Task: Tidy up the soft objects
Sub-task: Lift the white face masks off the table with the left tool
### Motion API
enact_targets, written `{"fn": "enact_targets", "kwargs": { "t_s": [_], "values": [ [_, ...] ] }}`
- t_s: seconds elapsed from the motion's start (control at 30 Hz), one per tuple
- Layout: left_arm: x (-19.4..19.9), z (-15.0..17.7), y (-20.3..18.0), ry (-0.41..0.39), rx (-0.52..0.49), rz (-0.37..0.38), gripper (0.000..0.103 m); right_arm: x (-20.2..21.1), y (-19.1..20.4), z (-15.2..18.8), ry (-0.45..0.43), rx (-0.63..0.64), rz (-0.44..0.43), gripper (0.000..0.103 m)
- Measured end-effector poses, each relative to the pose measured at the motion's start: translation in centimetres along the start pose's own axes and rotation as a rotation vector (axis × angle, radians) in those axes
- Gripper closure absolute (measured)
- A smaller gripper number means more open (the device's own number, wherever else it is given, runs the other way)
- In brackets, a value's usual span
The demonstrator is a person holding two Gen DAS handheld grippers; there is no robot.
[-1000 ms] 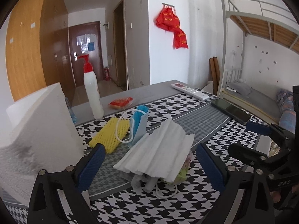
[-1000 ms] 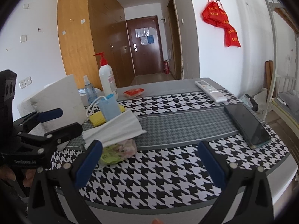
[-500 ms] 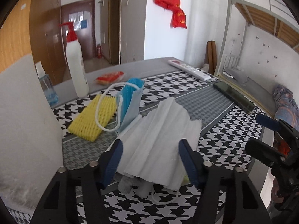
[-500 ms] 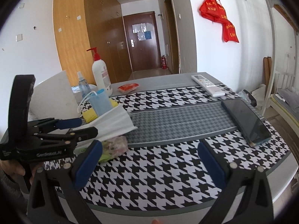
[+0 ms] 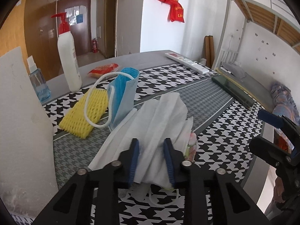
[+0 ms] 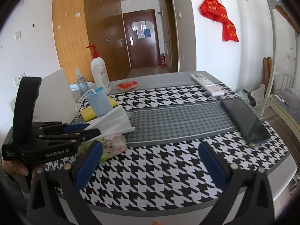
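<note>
L gripper was clamped on the white mask, w/ blue mask just behind. R gripper hung wide apart over the tablecloth, nothing btwn its fingers.

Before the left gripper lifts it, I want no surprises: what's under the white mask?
A clear floral packet pokes out from under the white mask, and an ear loop trails out in front. How far the packet runs beneath, or what else lies there, is covered.
</note>
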State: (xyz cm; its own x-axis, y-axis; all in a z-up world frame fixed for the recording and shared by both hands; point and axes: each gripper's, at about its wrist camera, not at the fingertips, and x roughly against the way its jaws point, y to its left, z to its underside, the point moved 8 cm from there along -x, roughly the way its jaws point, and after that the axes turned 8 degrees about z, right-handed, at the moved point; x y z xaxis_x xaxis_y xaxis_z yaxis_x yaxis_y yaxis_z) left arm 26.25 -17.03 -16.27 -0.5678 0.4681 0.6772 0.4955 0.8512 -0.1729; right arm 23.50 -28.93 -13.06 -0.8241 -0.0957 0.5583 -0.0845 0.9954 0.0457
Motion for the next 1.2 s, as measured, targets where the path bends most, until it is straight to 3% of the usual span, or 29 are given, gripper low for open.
{"fn": "enact_targets", "kwargs": {
  "t_s": [0.1, 0.2, 0.4, 0.7, 1.2],
  "values": [
    [0.5, -0.1, -0.3, -0.019, -0.011, 0.018, 0.093, 0.0, 0.0, 0.1, 0.001, 0.002, 0.003, 0.0],
    [1.0, -0.3, -0.8, -0.04, -0.027, 0.025, 0.099, 0.0, 0.1, 0.2, 0.009, -0.002, 0.0, 0.0],
    [3.3, -1.0, -1.8, -0.112, -0.067, 0.017, 0.099, -0.2, 0.6, 0.3, 0.013, -0.004, -0.018, 0.0],
    [7.0, -1.4, -1.3, -0.193, -0.046, -0.019, 0.099, -0.4, 1.9, 0.2, 0.019, 0.019, -0.049, 0.0],
    [11.4, -0.1, 0.2, -0.255, -0.006, -0.107, 0.099, -2.5, 6.5, 0.5, 0.078, 0.096, -0.132, 0.0]
  ]
}}
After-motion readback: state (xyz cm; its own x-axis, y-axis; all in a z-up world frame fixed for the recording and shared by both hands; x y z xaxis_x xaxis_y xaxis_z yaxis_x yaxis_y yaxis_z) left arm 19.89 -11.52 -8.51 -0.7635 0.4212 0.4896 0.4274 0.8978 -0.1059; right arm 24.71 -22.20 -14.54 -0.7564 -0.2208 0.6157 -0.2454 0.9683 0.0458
